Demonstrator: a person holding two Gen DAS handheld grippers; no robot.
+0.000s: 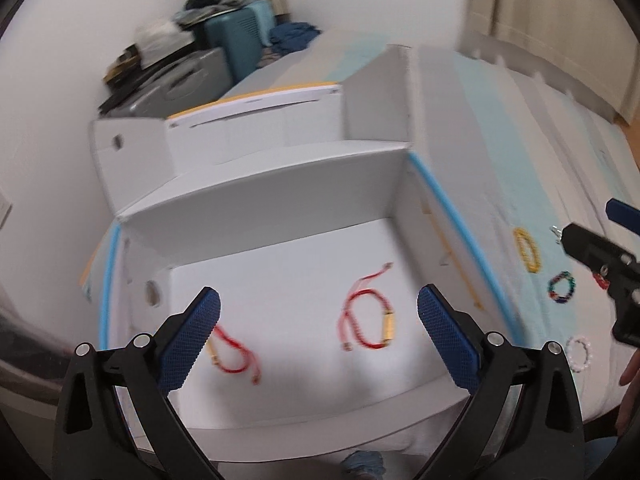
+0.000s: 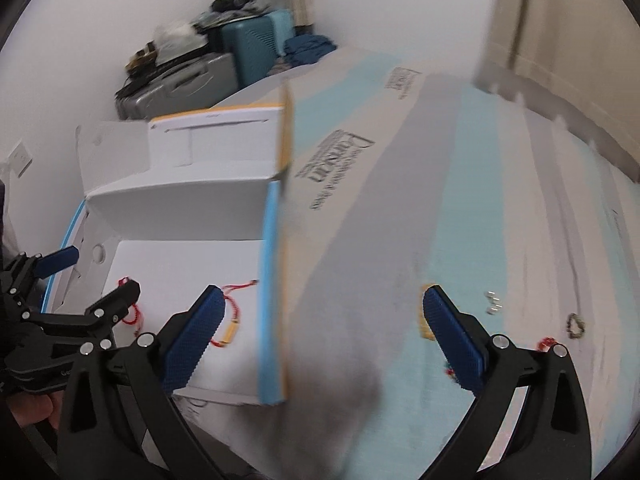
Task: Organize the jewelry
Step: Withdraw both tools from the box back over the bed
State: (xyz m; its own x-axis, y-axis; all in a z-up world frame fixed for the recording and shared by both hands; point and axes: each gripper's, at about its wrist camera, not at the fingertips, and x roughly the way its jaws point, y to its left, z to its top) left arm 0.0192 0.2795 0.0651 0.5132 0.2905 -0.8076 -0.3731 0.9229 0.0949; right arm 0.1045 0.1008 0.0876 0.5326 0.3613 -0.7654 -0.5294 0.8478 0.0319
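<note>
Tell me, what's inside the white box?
Two red string bracelets lie on the floor of the white box: one with a gold tube near the middle, another partly hidden behind the left hand-held gripper. The near wall hides nothing else I can tell.

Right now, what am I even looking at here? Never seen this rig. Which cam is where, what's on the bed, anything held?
No robot: a person holds a two-finger gripper in each hand, with a fisheye camera on each looking along its blue fingers.

The left wrist view shows the left gripper open over a white box. Two red cord bracelets lie inside it.

The right wrist view shows the right gripper open over the box's edge and the striped bed cover.

On the cover beside the box lie a yellow bracelet, a multicolour bead bracelet and a pale bead bracelet.

Nothing is held.
</note>
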